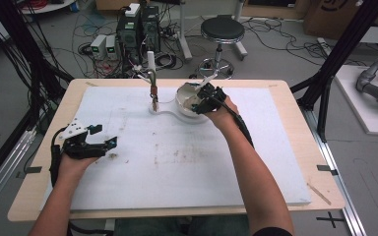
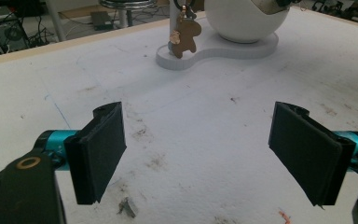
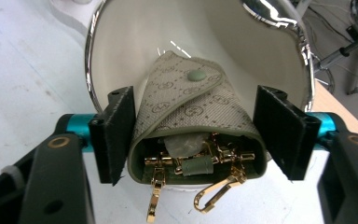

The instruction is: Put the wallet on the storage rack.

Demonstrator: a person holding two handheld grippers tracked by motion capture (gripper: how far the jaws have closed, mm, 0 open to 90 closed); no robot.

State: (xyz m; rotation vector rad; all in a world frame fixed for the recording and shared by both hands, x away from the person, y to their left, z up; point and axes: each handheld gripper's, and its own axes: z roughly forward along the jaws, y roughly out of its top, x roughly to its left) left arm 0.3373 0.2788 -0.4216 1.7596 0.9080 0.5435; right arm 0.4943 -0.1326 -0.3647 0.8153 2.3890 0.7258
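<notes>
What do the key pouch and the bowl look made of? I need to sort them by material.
Key pouch: seemingly coated canvas or faux leather, matte, with printed monogram pattern, snap button and gold-coloured metal clips. Bowl: probably glazed ceramic, smooth glossy white, with a mirror-like chrome rim.

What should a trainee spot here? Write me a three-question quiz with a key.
1. True or false: the left gripper holds the pouch.
2. Where is the pouch? A: in the bowl. B: beside the bowl. C: under the bowl.
3. Fill in: a brown bear-shaped ____ hangs on the stand next to the bowl.

Key: 1 false, its jaws stand open and empty over the table. 2 A. 3 charm.
</notes>
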